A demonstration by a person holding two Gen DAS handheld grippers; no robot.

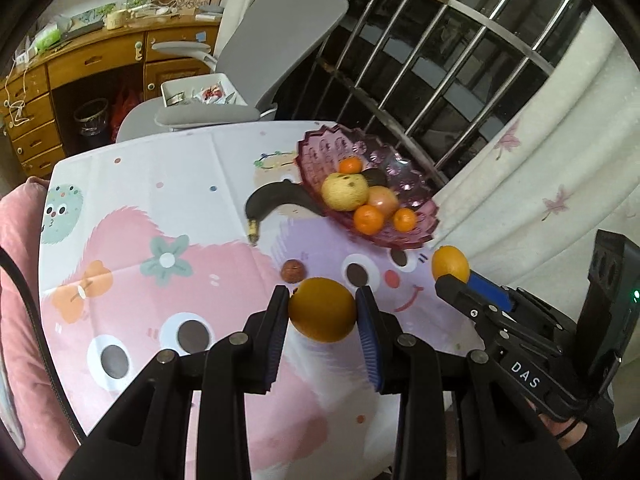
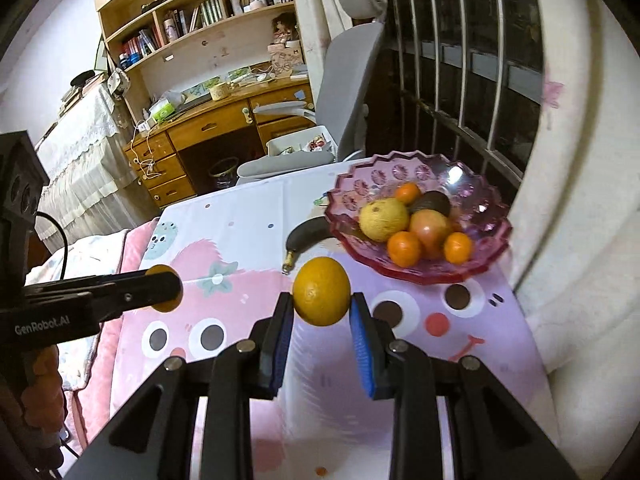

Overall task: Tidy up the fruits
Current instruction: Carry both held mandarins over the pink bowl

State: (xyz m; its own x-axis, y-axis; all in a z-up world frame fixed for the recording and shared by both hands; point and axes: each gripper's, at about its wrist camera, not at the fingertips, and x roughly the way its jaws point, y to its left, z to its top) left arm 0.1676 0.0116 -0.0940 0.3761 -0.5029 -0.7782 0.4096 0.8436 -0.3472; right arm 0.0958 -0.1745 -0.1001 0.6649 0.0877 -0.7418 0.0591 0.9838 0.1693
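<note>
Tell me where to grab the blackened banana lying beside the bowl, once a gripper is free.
Grip the banana across its thick middle, coming from above. It lies flat on the tablecloth, its far end close under the bowl rim, so the stem-side half is the clearer part.

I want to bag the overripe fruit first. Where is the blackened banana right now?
The banana lies on the cartoon tablecloth against the near-left rim of the pink glass bowl, stem pointing toward the camera, in both wrist views.
</note>
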